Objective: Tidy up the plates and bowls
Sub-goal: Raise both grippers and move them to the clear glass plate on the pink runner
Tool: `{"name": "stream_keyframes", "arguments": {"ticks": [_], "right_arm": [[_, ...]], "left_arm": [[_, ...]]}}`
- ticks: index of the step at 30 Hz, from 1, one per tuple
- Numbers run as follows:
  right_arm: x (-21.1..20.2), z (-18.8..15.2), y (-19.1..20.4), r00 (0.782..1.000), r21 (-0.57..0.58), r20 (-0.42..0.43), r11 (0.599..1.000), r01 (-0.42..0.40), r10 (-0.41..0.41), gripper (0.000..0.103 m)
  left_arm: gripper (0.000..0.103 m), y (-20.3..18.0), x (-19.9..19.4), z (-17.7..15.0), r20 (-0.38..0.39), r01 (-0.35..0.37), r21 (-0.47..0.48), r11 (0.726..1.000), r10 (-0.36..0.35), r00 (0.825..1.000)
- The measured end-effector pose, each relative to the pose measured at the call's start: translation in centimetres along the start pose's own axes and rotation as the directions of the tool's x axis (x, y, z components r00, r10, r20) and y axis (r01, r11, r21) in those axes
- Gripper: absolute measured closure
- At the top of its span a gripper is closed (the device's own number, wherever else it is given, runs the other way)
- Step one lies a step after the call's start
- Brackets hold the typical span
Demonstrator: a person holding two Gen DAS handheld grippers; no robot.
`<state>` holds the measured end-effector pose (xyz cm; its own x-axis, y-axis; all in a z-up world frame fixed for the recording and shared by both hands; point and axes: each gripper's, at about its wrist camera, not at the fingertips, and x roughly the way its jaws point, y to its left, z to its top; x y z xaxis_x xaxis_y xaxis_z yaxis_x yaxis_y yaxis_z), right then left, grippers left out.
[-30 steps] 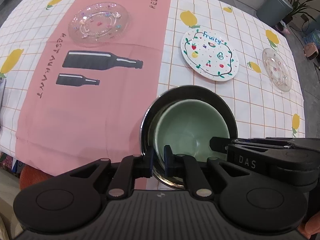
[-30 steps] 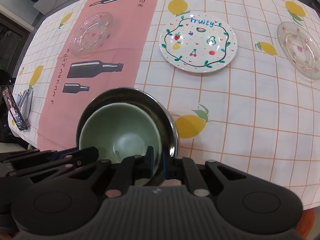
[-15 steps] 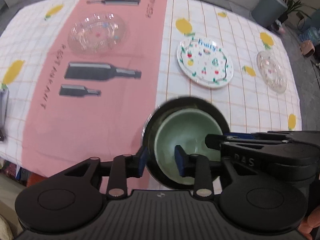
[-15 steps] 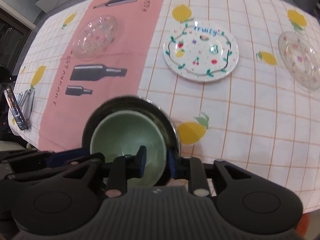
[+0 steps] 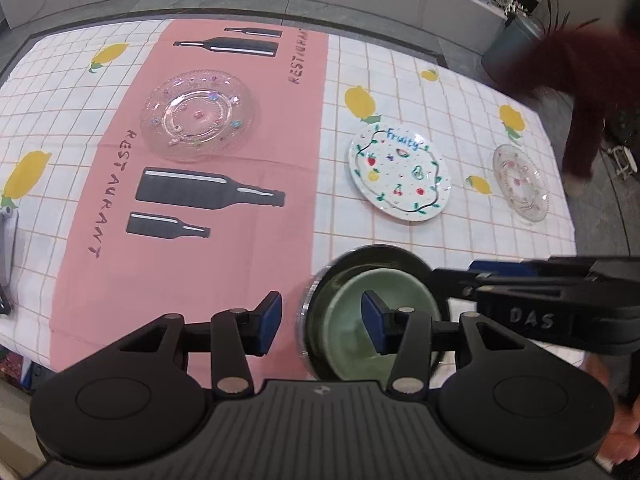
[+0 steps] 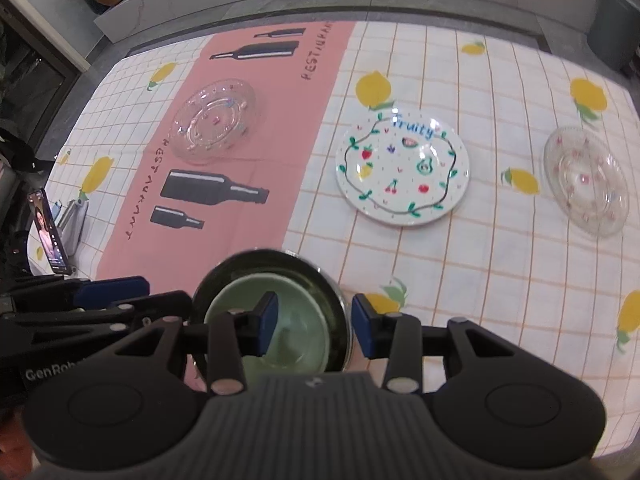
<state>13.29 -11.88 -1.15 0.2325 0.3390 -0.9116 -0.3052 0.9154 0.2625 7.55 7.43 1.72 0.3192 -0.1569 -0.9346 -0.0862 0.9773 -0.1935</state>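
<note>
A green bowl (image 5: 356, 320) sits nested inside a steel bowl (image 5: 376, 254) on the table near its front edge; both also show in the right wrist view, the green bowl (image 6: 304, 332) inside the steel bowl (image 6: 280, 258). My left gripper (image 5: 322, 320) is open, its jaws straddling the bowls' left rim. My right gripper (image 6: 314, 320) is open, its jaws straddling their right rim. A white "Fruity" plate (image 6: 402, 172), a large glass plate (image 6: 214, 122) and a small glass plate (image 6: 586, 182) lie farther back.
The table has a checked lemon cloth with a pink strip (image 5: 224, 216). A phone (image 6: 48, 232) stands at the left edge. A person in dark red (image 5: 580, 80) bends at the far right. A grey bin (image 6: 612, 20) stands beyond the table.
Both grippers have opened, letting go of the bowl rims, and have pulled up and back. The nested bowls now rest on the table.
</note>
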Motion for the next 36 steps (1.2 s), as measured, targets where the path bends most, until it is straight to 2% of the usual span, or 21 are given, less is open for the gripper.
{"name": "stream_keyframes", "arguments": {"ticks": [11,20,24,36], "right_arm": [[2.4,2.7,0.6,0.998,-0.025,-0.025,0.998,0.055,-0.056,0.063],[5.0,4.9,1.1,0.994,-0.027,-0.067,0.996,0.08,-0.081,0.062],[6.6,6.1,1.3,0.991,-0.031,-0.088,0.995,0.095,-0.097,0.062],[11.9,10.4,2.9,0.979,-0.054,-0.16,0.992,0.118,-0.125,0.061]], "left_arm": [[0.049,2.8,2.1,2.4,-0.039,-0.054,-0.001,0.999,0.054,0.998],[0.049,4.4,5.0,4.2,-0.079,-0.035,-0.026,0.999,0.032,0.996],[0.049,5.5,6.6,5.1,-0.1,-0.049,-0.047,0.998,0.044,0.994],[0.049,10.7,9.6,9.2,-0.151,-0.061,-0.119,0.991,0.043,0.988]]}}
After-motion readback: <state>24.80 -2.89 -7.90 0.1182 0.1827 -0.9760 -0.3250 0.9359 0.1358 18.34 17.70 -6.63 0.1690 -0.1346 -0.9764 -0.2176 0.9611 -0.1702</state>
